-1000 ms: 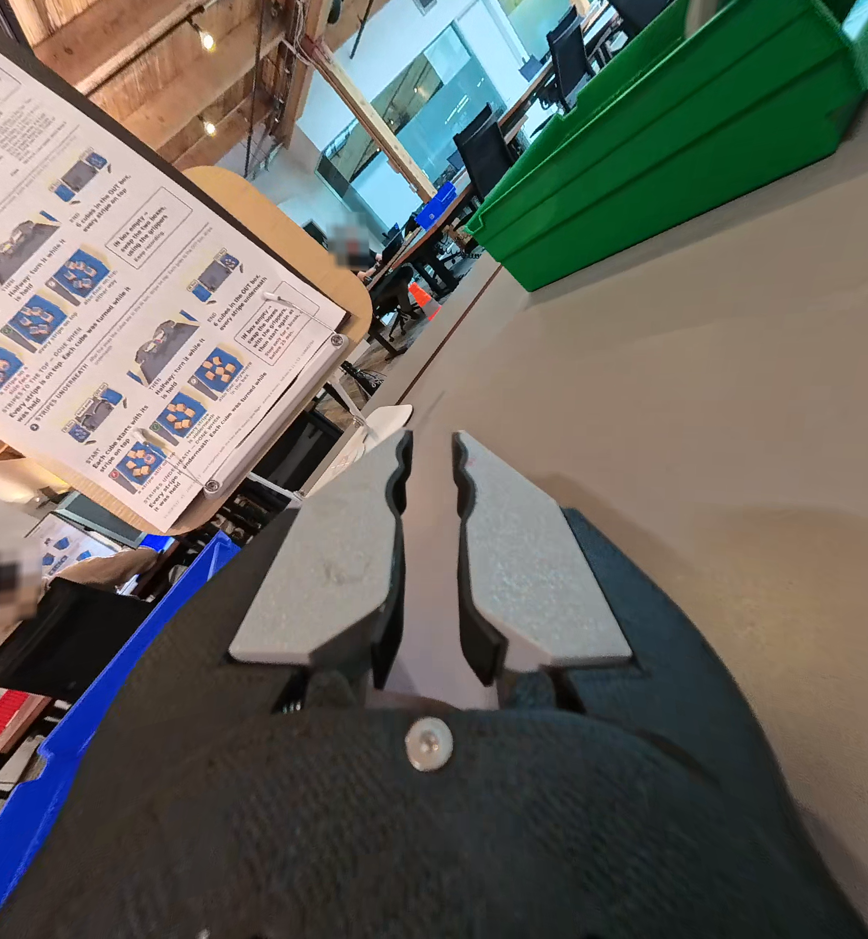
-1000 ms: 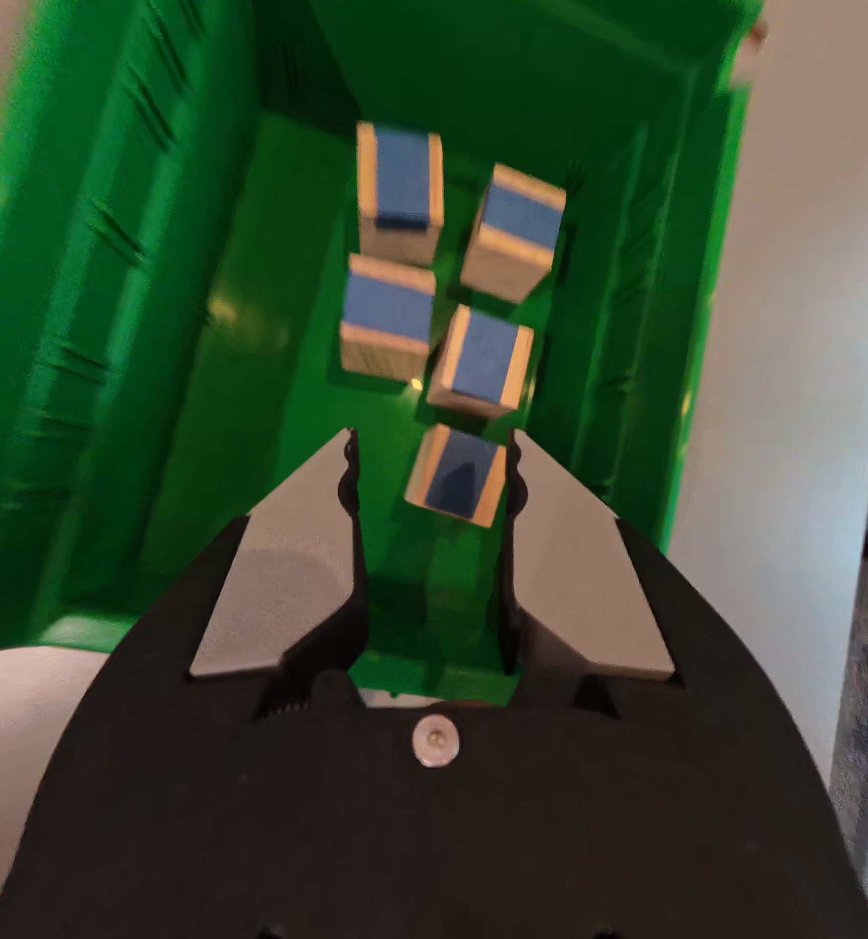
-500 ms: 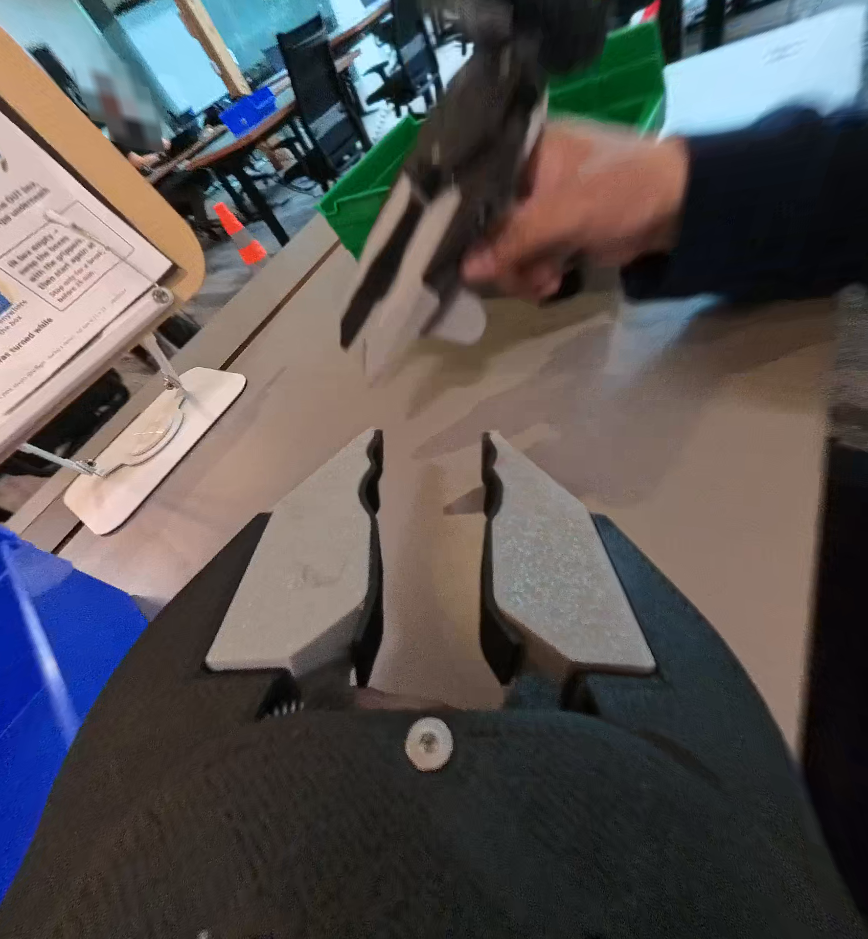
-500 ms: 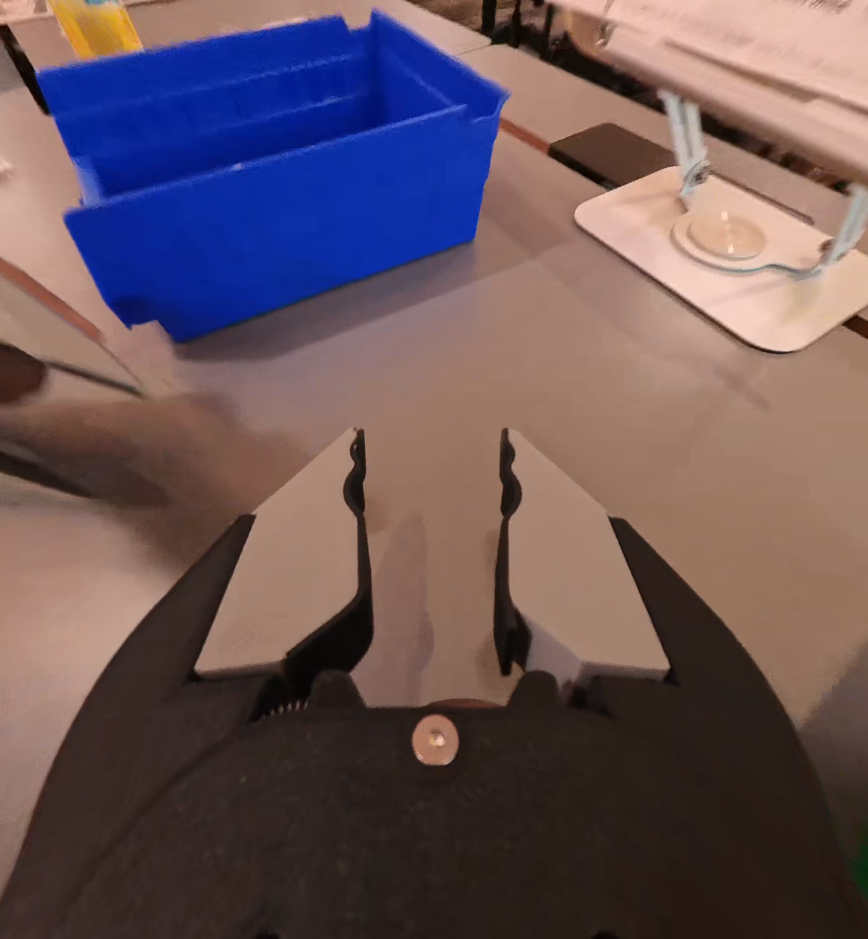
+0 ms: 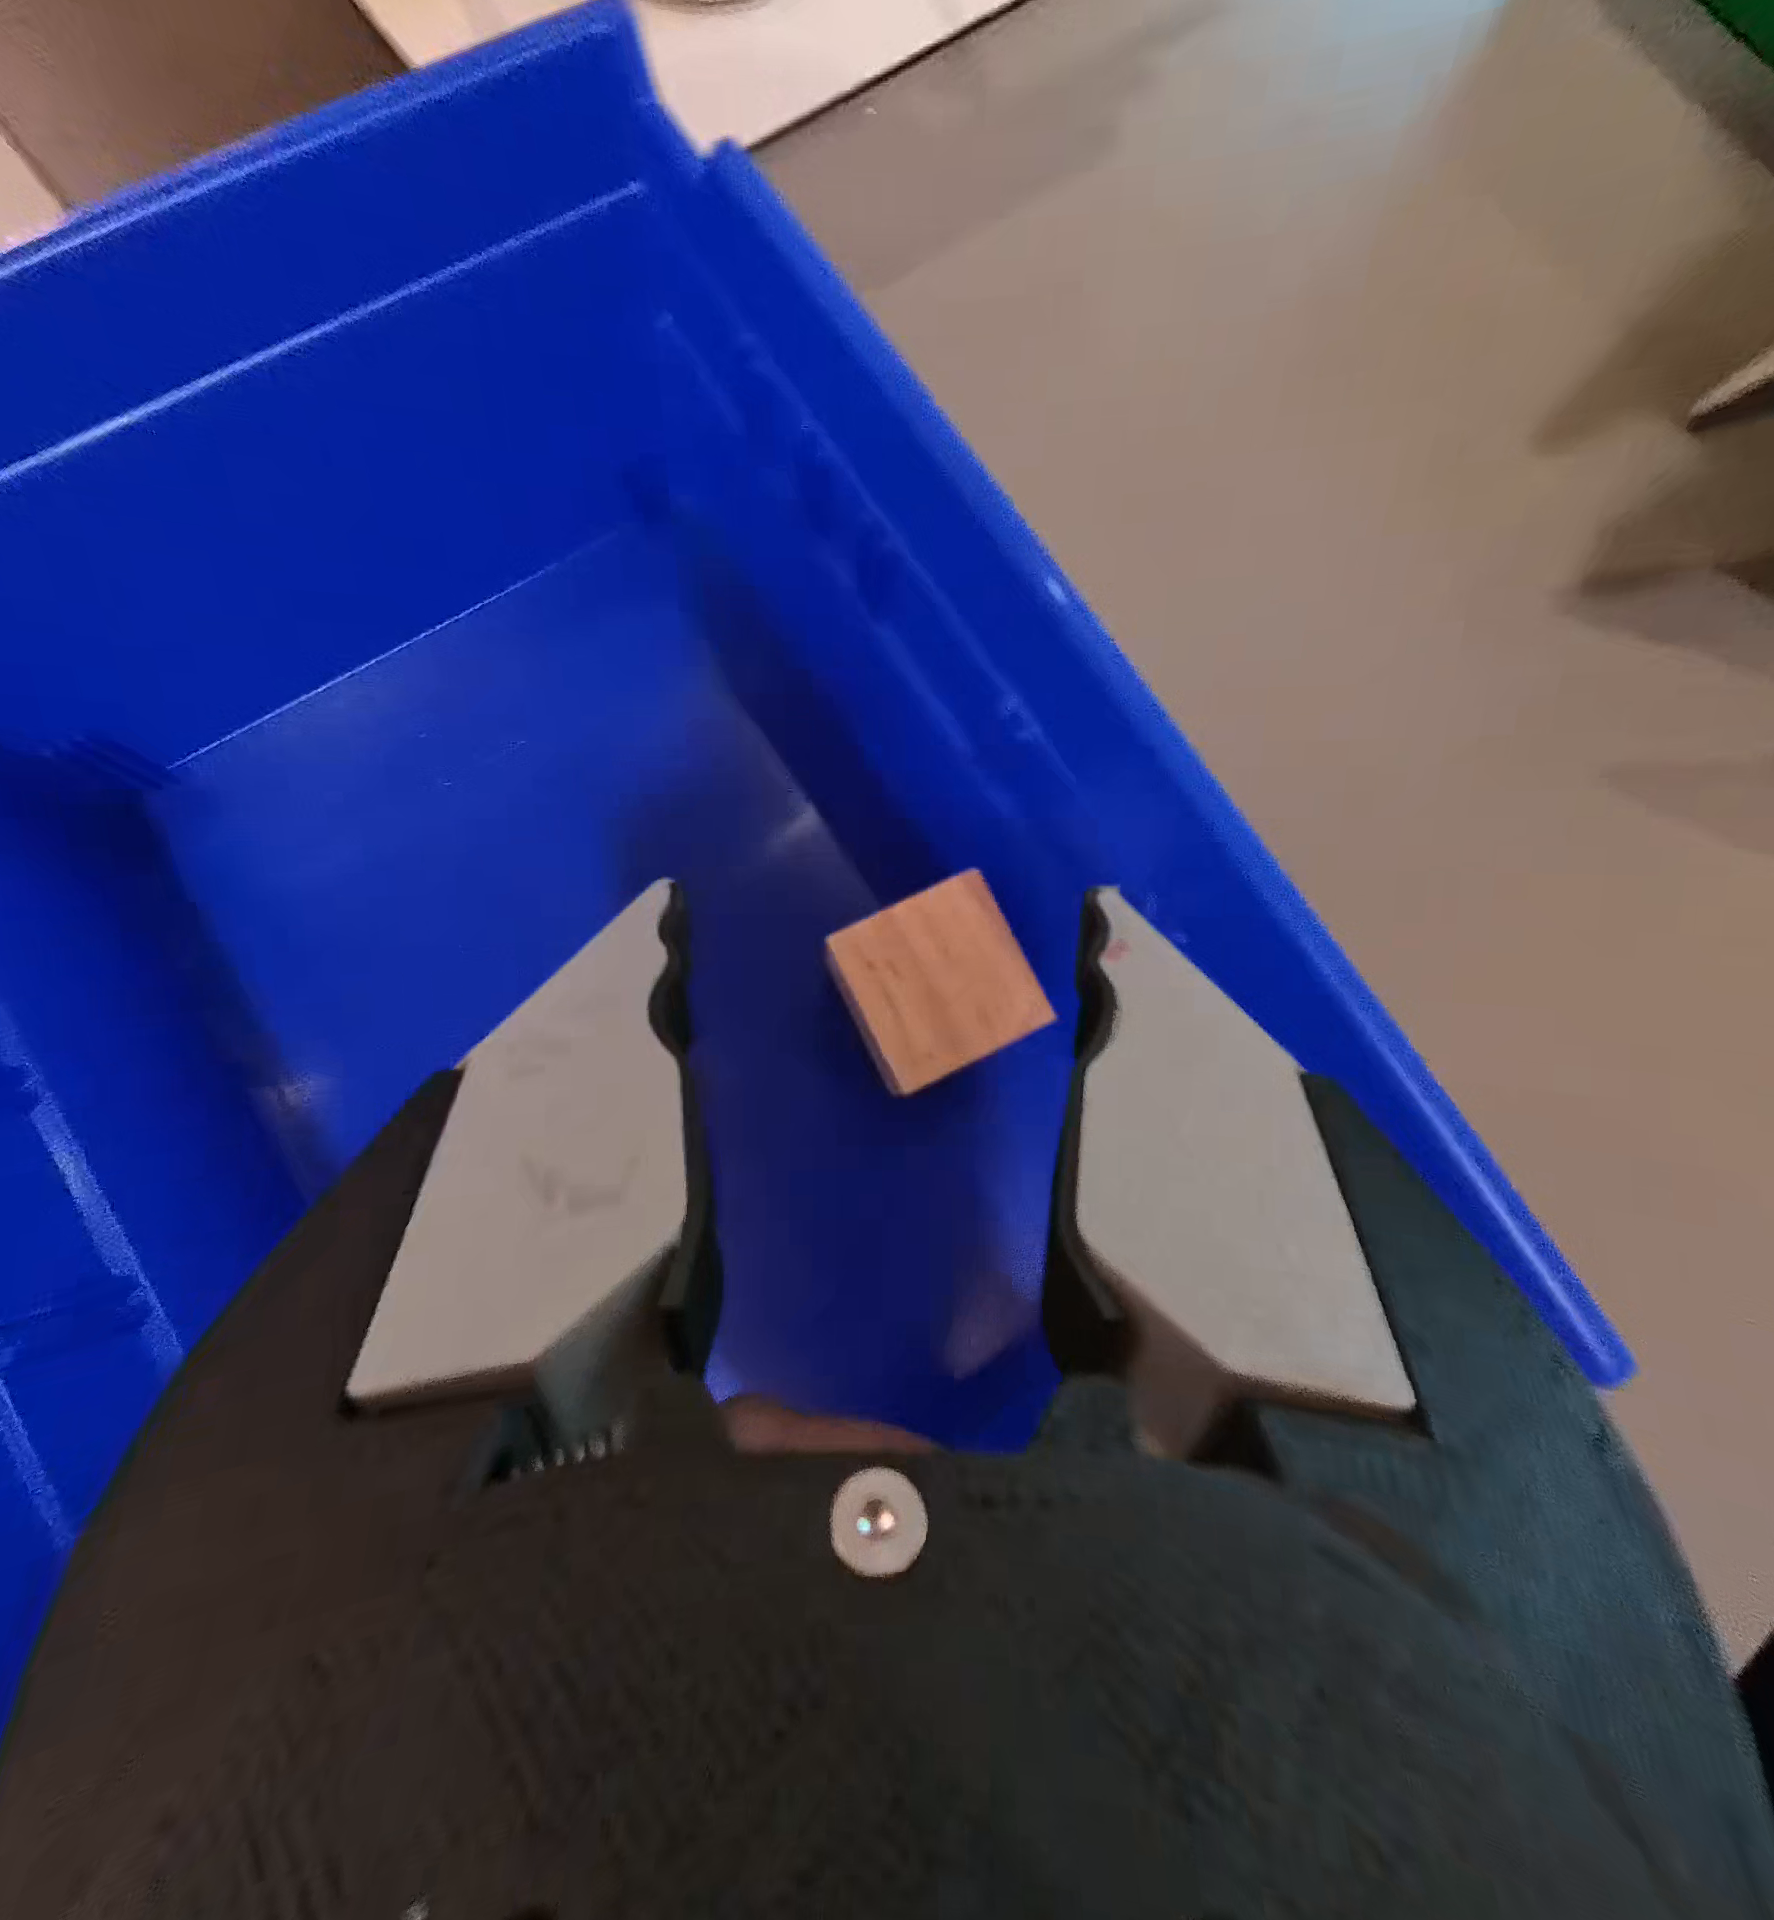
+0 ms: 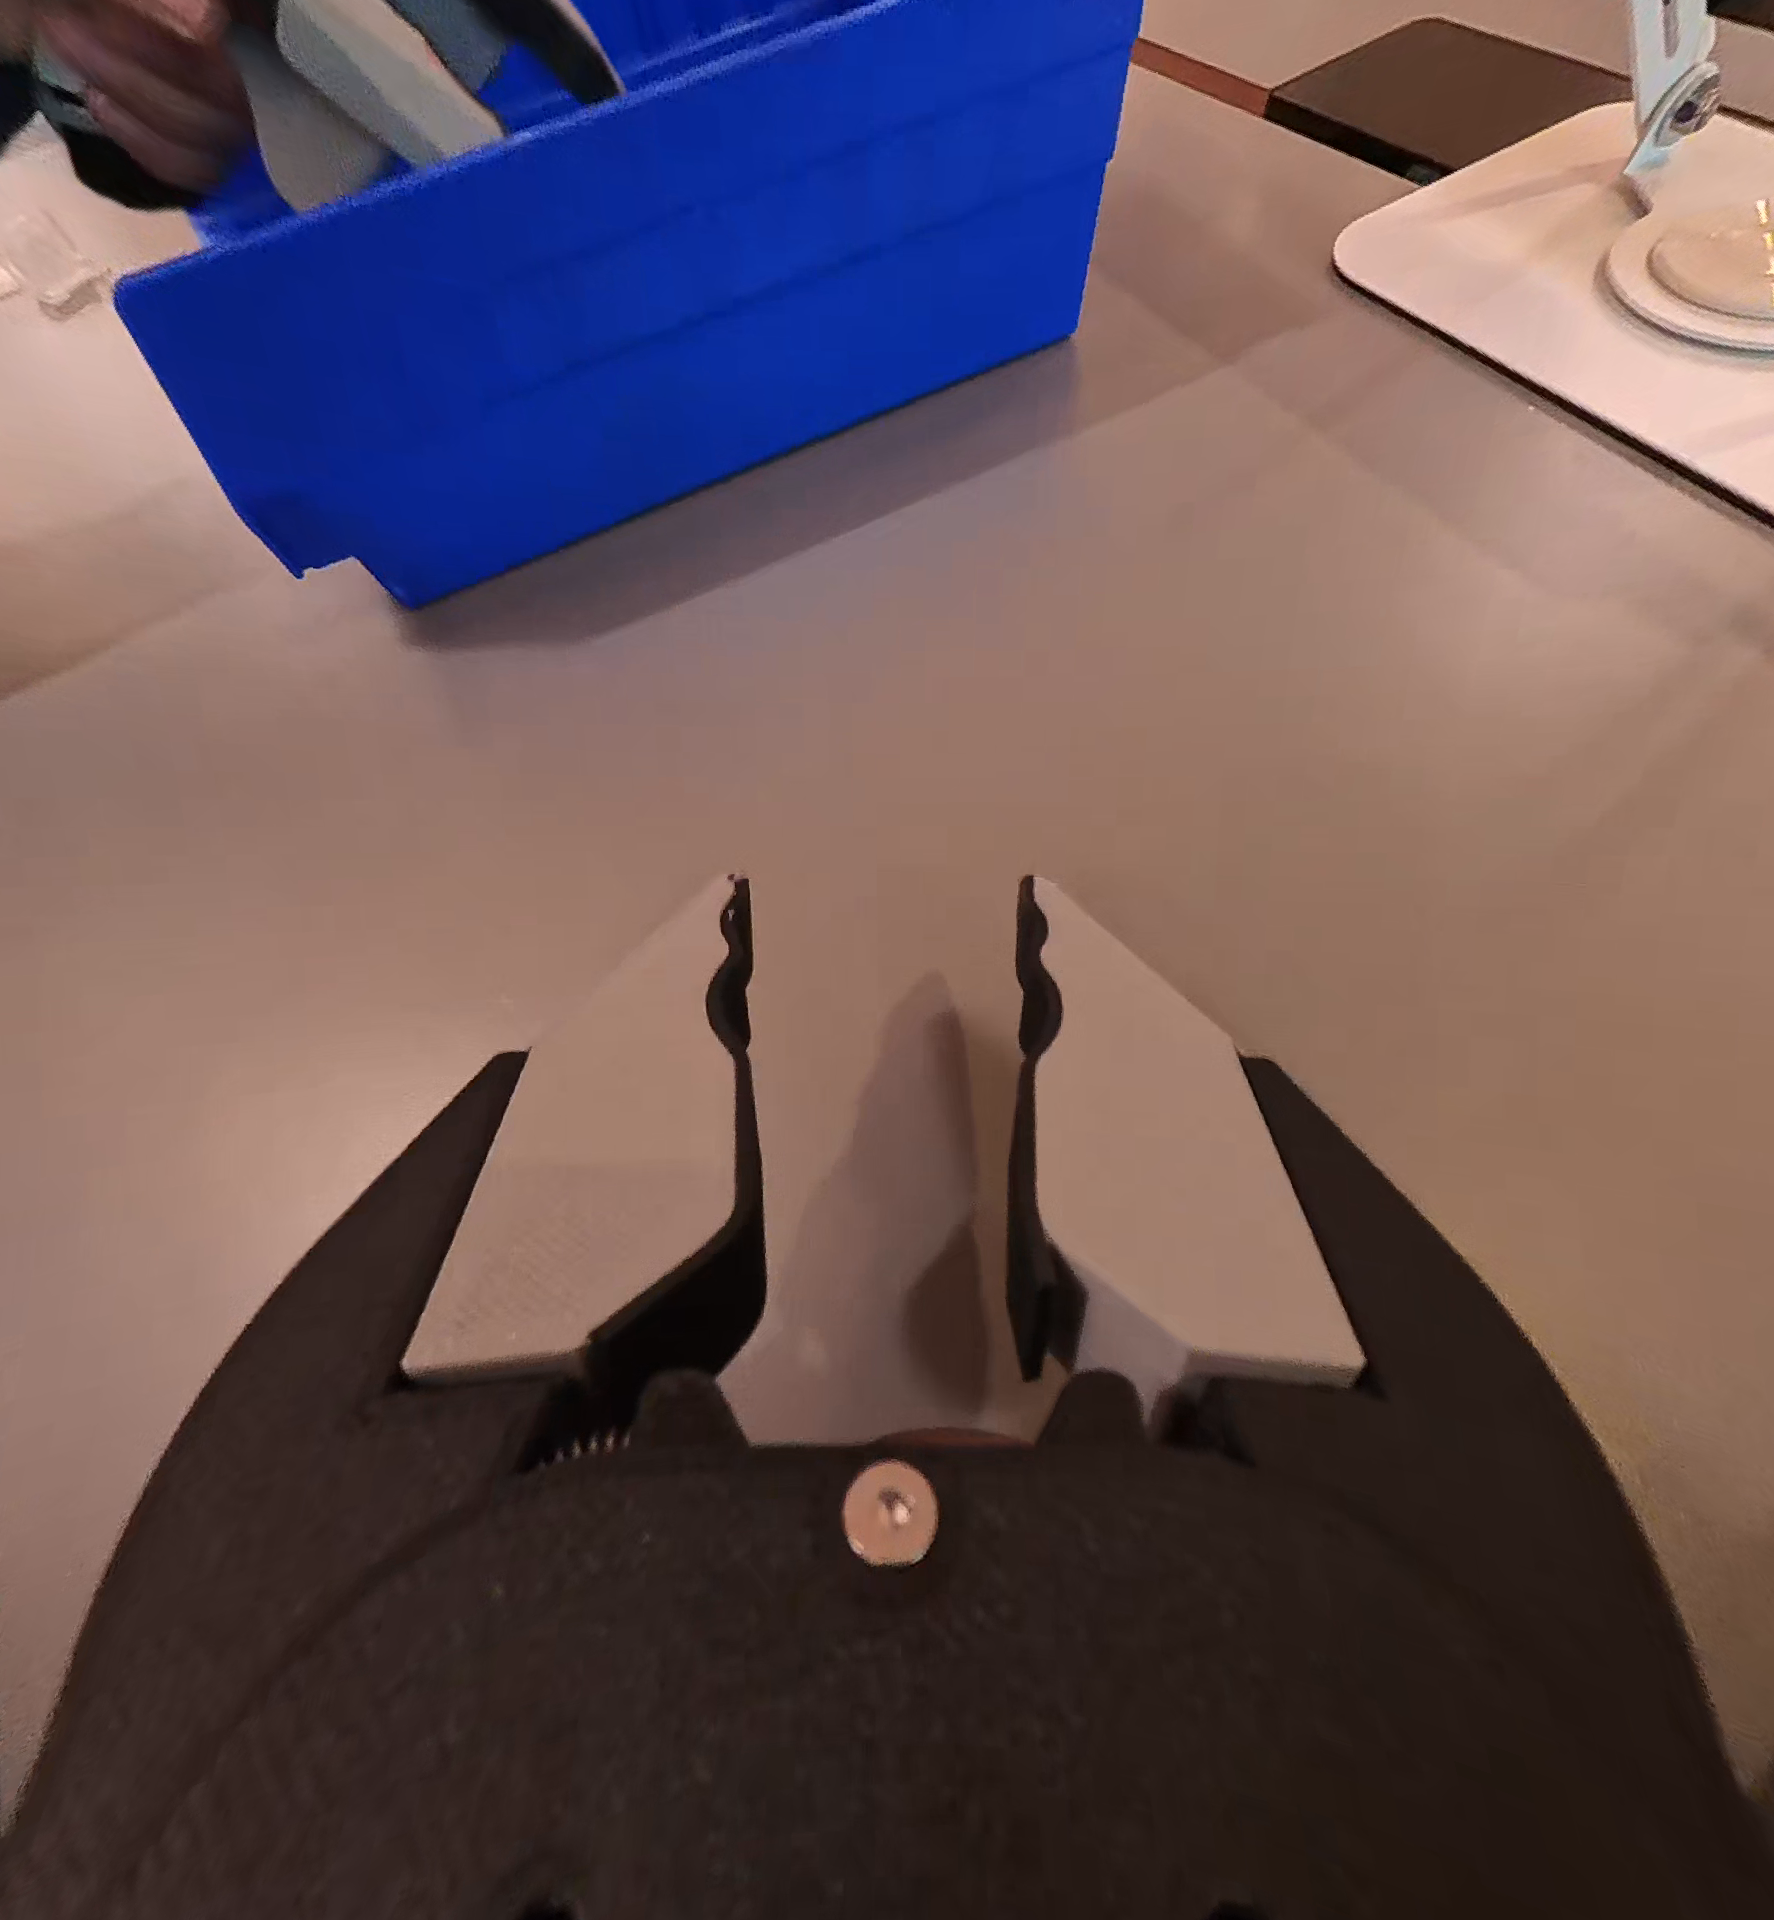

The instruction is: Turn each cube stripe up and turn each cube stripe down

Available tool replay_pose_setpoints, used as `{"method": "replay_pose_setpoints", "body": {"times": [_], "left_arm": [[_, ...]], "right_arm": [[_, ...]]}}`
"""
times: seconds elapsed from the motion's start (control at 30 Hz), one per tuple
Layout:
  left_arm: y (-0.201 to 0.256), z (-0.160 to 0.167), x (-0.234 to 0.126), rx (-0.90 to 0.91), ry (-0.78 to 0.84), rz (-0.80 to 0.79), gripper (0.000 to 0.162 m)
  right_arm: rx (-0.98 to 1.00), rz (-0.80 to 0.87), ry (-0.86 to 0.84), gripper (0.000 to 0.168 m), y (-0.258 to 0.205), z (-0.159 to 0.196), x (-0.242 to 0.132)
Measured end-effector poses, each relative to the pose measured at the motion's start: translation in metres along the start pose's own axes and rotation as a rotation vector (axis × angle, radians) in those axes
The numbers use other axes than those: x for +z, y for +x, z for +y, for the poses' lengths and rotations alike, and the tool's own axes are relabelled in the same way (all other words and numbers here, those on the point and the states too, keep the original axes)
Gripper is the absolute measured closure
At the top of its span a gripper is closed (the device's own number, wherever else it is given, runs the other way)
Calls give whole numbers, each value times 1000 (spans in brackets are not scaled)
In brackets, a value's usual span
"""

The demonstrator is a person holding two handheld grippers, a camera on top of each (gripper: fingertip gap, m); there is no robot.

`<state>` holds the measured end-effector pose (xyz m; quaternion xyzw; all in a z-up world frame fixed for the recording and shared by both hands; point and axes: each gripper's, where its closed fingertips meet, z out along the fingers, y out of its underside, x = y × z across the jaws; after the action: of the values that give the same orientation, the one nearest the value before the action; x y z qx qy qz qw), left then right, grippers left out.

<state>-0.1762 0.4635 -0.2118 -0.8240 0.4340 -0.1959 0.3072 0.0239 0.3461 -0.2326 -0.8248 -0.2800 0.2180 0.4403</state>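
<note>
Cube (image 5: 938, 982) count in the blue bin (image 5: 363, 582) is one, plain wood face up, no stripe showing, lying near the bin's right wall. A second ago my left gripper (image 5: 883, 935) pointed along the bench (image 5: 1382, 520) with its jaws nearly together; now it hangs over the bin with them wide apart and the cube between the tips, untouched. I judge this the approach to a pick for turning. My right gripper (image 6: 881, 935) has left the green bin, where five cubes lay stripe up, and now hovers over bare bench, jaws apart and empty. From there I see one blue bin, one white stand base (image 6: 1589, 312), and my left gripper above the bin.
</note>
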Motion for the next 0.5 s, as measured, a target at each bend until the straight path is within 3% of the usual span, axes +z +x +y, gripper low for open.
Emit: {"method": "replay_pose_setpoints", "body": {"times": [0.3, 0.37, 0.5], "left_arm": [[-13, 20, 21, -62, -152, -126, 81], [-9, 27, 27, -51, -180, -125, 91], [-17, 31, 24, -37, -207, -163, 73]], "right_arm": [[-39, 25, -2, 120, -2, -1, -2], [-40, 23, -5, 120, -2, -1, -2], [-40, 21, -3, 120, -3, -1, -3]]}}
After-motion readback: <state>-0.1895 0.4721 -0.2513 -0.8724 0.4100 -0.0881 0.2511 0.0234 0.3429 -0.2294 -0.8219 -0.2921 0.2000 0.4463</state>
